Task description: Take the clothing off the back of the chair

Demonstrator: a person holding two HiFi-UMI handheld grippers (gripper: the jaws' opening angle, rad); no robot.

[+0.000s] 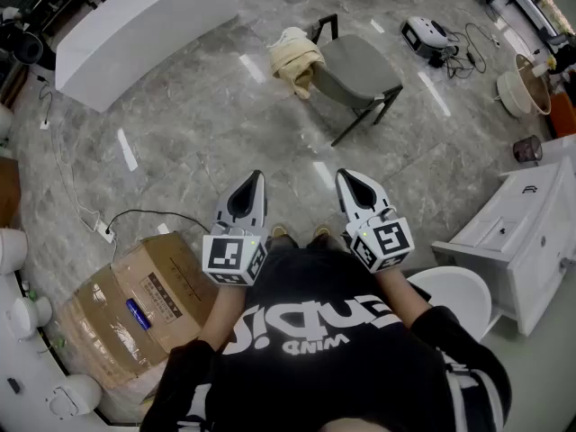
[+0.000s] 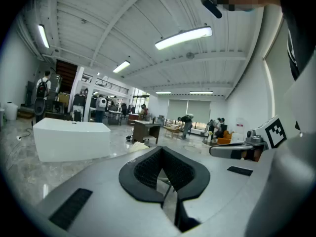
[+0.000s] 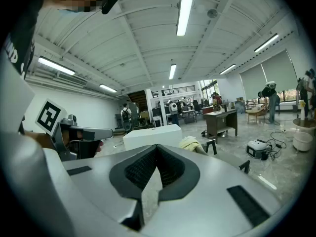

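Observation:
A grey chair with black legs stands on the marble floor some way ahead of me. A cream garment hangs over its back on the left side. My left gripper and right gripper are held side by side in front of my body, pointing at the chair and well short of it. Both are shut with nothing between the jaws. In the right gripper view the garment shows just past the right gripper. In the left gripper view it peeks over the left gripper.
A long white block lies at the far left, and a cardboard box sits by my left side. A white cabinet stands at the right. A small machine with cables and a bucket lie beyond the chair.

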